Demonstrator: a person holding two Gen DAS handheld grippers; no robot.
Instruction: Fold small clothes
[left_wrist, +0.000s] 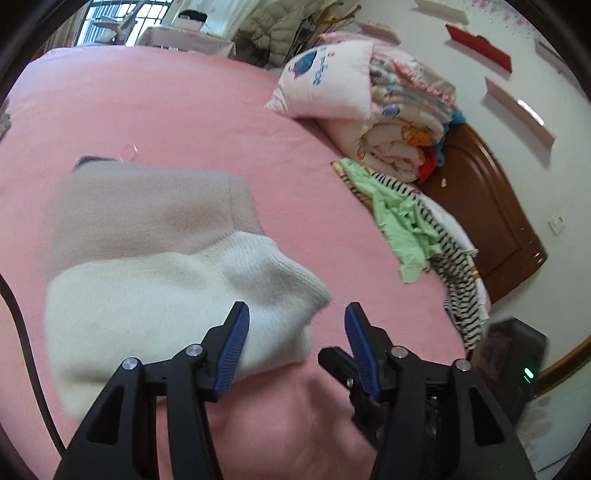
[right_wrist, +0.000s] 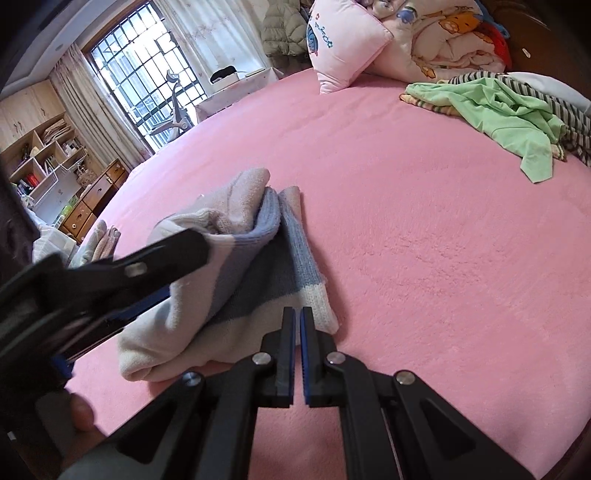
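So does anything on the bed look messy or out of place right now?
Yes. The sweater is folded unevenly, with one end bunched up in a hump rather than flat. Near the pillow, green and striped clothes lie in a crumpled heap, not yet folded.

Pink bedsheet (right_wrist: 424, 221) covers bed. Pink pillow (right_wrist: 343, 44) leans on folded quilts (left_wrist: 402, 122) by wooden headboard (left_wrist: 480, 206). Barred window (right_wrist: 144, 74), curtains, wooden shelf unit (right_wrist: 40, 147) far left. Puffy coat (right_wrist: 282, 29) hangs beyond.

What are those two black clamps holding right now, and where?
Nothing. The left gripper stands open beside the knitted sweater's cream edge; the right gripper is shut and empty, just in front of it.
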